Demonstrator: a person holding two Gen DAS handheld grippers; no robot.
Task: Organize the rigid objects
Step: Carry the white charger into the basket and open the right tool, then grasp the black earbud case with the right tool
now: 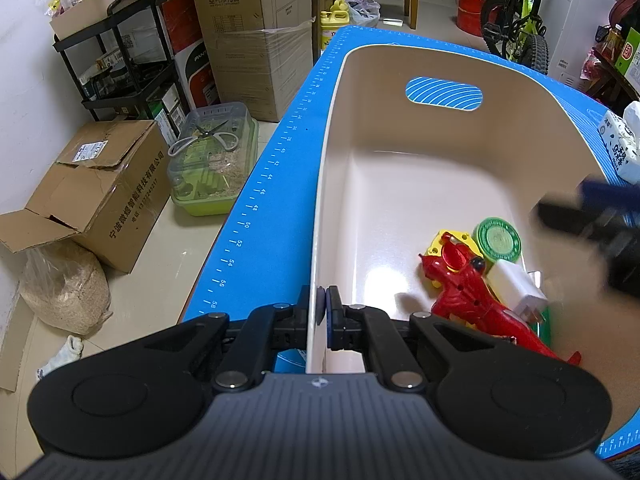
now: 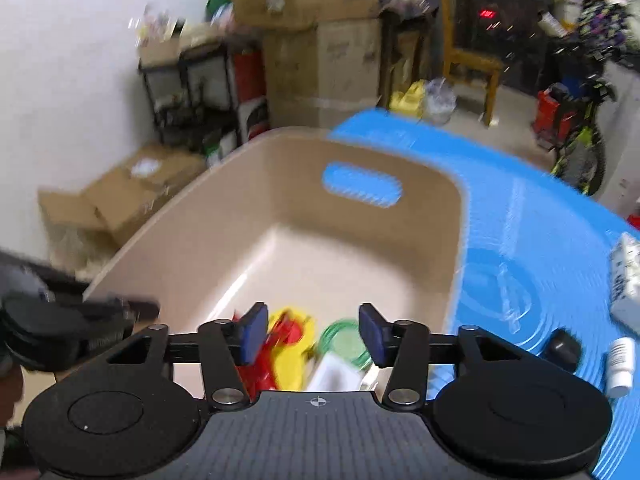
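Note:
A beige bin [image 1: 400, 184] stands on the blue mat [image 1: 296, 132]. My left gripper [image 1: 323, 316] is shut on the bin's near-left rim. In the bin's near corner lie a red toy [image 1: 468, 296], a yellow piece [image 1: 444, 242], a green round lid [image 1: 498, 238] and a white charger [image 1: 516, 286]. My right gripper [image 2: 314, 334] is open and empty, above those items in the bin [image 2: 320, 248]; it shows blurred in the left wrist view [image 1: 560, 216]. The right wrist view is motion-blurred.
On the mat right of the bin lie a white bottle [image 2: 620, 364], a small black object [image 2: 564, 348] and a tissue pack [image 2: 626, 272]. Cardboard boxes [image 1: 100, 188], a green hamster cage [image 1: 212, 168] and a black shelf [image 1: 120, 60] stand on the floor left of the table.

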